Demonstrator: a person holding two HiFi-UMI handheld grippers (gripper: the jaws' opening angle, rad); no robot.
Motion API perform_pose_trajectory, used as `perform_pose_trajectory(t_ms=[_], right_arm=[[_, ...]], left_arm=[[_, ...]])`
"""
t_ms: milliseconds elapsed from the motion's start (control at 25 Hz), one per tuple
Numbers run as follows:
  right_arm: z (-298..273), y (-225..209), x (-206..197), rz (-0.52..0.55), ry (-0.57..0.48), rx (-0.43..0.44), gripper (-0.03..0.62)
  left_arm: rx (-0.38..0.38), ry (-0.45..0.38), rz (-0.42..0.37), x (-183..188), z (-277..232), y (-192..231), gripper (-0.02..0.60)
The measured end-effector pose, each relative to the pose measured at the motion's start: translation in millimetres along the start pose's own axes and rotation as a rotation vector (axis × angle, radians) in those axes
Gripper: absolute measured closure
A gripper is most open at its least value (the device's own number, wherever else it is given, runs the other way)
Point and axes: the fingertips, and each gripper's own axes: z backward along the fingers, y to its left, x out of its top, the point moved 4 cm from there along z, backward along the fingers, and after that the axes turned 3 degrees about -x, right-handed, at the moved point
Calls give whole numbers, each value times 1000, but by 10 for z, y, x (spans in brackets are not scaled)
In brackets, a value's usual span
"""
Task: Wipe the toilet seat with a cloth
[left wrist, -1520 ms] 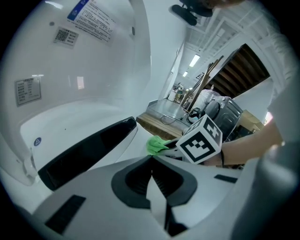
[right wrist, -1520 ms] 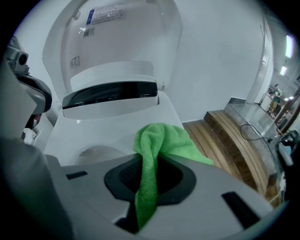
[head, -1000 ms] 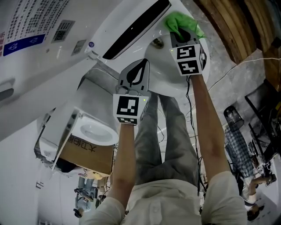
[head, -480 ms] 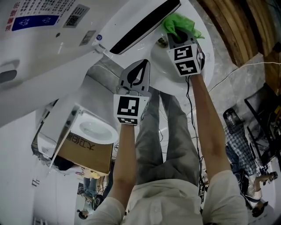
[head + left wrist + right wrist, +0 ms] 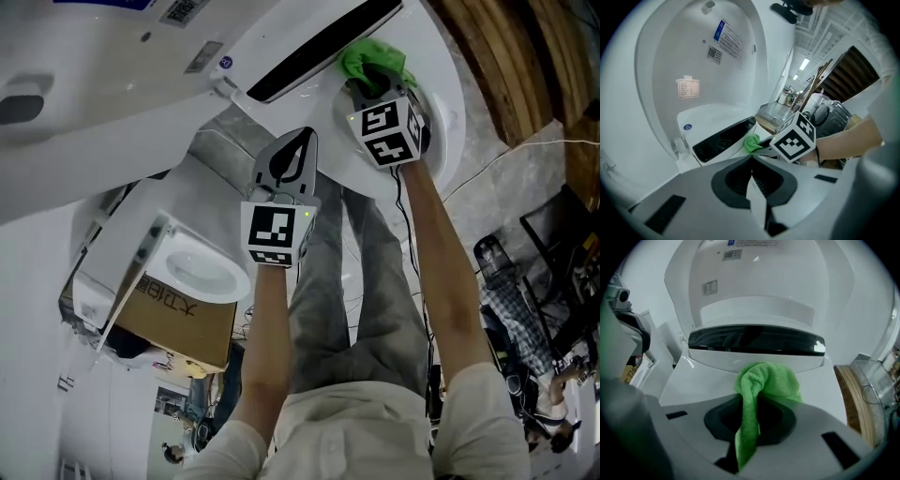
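The white toilet has its lid point(image 5: 112, 84) raised, and a black panel point(image 5: 754, 341) runs across the back of the seat point(image 5: 442, 112). My right gripper point(image 5: 373, 82) is shut on a green cloth point(image 5: 764, 380). The bunched cloth point(image 5: 375, 62) presses on the rear of the seat just below that panel. The left gripper point(image 5: 292, 155) hovers nearer me, beside the bowl, with its jaws closed together on nothing. In the left gripper view the cloth point(image 5: 751, 143) shows ahead, next to the right gripper's marker cube point(image 5: 794, 140).
A second white toilet point(image 5: 202, 272) rests on a cardboard box point(image 5: 178, 319) at the lower left. Wooden planks point(image 5: 506, 56) stand at the upper right. A black bin point(image 5: 492, 248), cables and a person point(image 5: 511, 300) are on the floor to the right.
The right gripper and cloth have slid a little left along the back of the seat, closer to the black panel. The left gripper has stayed put. The head view has tilted.
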Motion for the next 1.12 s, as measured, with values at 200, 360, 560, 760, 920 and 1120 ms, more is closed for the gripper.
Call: perform_pose_trajectory(t_ms=[200, 360, 560, 760, 920, 1120], right_arm=[[-9, 164, -2, 23, 3, 27, 545], [3, 320, 5, 54, -2, 48, 545], [18, 487, 5, 104, -7, 74, 545], [48, 719, 15, 172, -11, 119, 545], [77, 936, -19, 206, -18, 151, 545], [114, 1093, -78, 220, -26, 173, 545]], left_arm=[[20, -5, 11, -83, 108, 27, 569], [36, -8, 18, -155, 198, 29, 569], [54, -12, 26, -255, 305, 23, 569], [73, -14, 39, -357, 425, 33, 569], [90, -12, 50, -454, 505, 40, 569], [111, 0, 66, -610, 617, 53, 569]])
